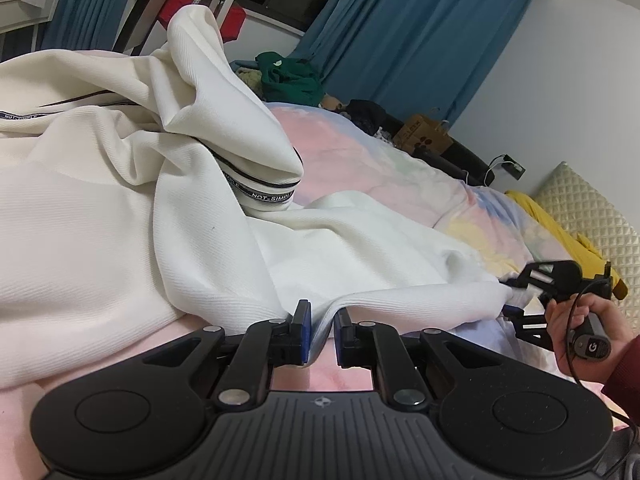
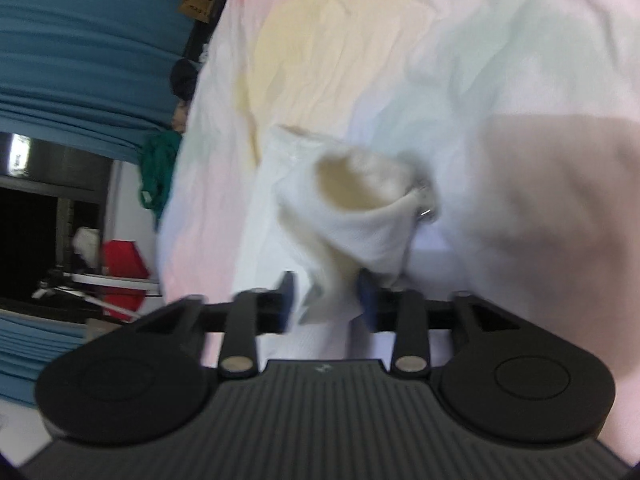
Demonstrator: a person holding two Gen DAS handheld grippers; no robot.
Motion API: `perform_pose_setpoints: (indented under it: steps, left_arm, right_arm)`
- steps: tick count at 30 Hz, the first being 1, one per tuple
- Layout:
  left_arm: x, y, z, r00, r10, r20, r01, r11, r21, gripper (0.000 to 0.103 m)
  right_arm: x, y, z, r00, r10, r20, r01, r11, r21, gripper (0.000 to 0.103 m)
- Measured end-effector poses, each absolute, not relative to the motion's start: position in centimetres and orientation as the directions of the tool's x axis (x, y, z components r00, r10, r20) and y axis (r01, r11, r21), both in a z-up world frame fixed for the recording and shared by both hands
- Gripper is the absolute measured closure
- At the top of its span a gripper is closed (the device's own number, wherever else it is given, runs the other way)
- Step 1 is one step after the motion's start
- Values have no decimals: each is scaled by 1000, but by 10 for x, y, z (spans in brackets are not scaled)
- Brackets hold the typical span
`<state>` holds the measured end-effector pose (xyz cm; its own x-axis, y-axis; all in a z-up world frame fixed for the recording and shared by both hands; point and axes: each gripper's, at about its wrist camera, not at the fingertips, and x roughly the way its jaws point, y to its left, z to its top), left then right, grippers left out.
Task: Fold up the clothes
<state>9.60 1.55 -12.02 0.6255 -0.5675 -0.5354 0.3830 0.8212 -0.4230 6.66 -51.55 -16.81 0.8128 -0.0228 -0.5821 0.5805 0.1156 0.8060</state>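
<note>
One white garment (image 1: 120, 208) sprawls on the pastel bedspread (image 1: 360, 148). Left gripper (image 1: 322, 326) pinches its hem; right gripper (image 2: 326, 300) jaws apart around a bunched corner, not clamping. Risk: corner slips out, fold collapses.

Left wrist view: low over the bed (image 1: 360, 148), looking along the left gripper (image 1: 322, 320) across the white garment (image 1: 120, 220).
Right wrist view: rolled sideways, tilted down, close on the cloth (blurred).
Shared: garment, bedspread, blue curtains (image 1: 420, 32).
</note>
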Motion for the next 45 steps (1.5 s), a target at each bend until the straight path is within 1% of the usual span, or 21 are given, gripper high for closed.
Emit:
perform_pose_setpoints:
  steps: [1,2,7,8,9,10,12,13,16,20,23,25,26,27,28,29,31,35,37,42,45]
  left_arm:
    - [96,15,-120,626,-566,-536,383,822,-421,91]
    - [96,15,-120,626,-565,-537,384,823,-419,91]
    - [96,15,-121,625,-564,-541,384,824,-416,91]
    - [96,15,-120,624,-564,-541,384,824,-416,91]
    - [96,15,-120,623,-564,-541,384,824,-416,91]
    - [96,15,-120,623,-565,-541,384,823,-418,91]
    - [96,15,-120,621,-568,-540,384,821,-422,91]
    - [96,14,-119,621,-571,-536,388,819,-422,91]
    - [91,14,-113,627,-583,-517,403,811,-425,89]
    - [89,17,-106,629,-596,-499,408,800,-440,87]
    - [84,23,-100,633,-594,-497,393,800,-454,81]
    - [75,32,-93,635,-591,-497,371,798,-475,69]
    - [70,38,-89,636,-590,-497,355,796,-490,65]
    - [64,44,-87,635,-592,-496,340,791,-509,57]
    - [58,51,-86,630,-597,-497,319,782,-535,51]
    - [53,58,-86,625,-602,-497,296,772,-562,48]
    - [48,69,-90,617,-596,-514,231,761,-606,36]
    - [58,87,-109,630,-529,-569,46,757,-652,34]
    - [66,101,-117,649,-497,-576,-64,719,-692,27]
    - [75,143,-145,684,-479,-549,-293,509,-809,28]
    - [76,159,-155,712,-469,-522,-365,389,-846,29]
  right_arm:
    - [69,-514,-168,822,-12,-569,567,113,816,41]
    - [71,-513,-168,831,-1,-556,553,110,826,40]
    - [87,-501,-168,809,11,-588,579,158,800,41]
    - [88,-500,-167,805,7,-593,583,168,795,44]
    - [88,-501,-167,796,-6,-605,596,180,783,56]
    - [95,-502,-166,782,-35,-622,615,196,763,81]
    - [93,-504,-162,785,-83,-613,615,220,758,90]
    - [90,-505,-157,800,-108,-590,598,228,769,92]
    - [86,-507,-140,817,-180,-548,577,293,763,93]
    - [95,-508,-141,799,-194,-569,601,310,737,93]
    - [98,-510,-146,795,-195,-574,606,288,741,93]
    - [98,-512,-145,811,-200,-550,586,270,764,93]
    - [97,-513,-145,815,-201,-544,580,262,771,93]
    - [95,-515,-145,818,-203,-538,574,255,778,93]
    - [92,-515,-145,820,-202,-535,572,247,783,93]
    - [90,-517,-147,823,-198,-533,568,234,789,93]
    - [88,-519,-150,826,-191,-530,561,208,801,93]
    - [91,-520,-154,825,-188,-533,563,191,804,93]
    - [92,-518,-155,821,-189,-539,569,193,799,93]
    - [90,-519,-157,820,-190,-540,570,183,801,93]
    - [93,-520,-158,815,-189,-548,578,179,797,93]
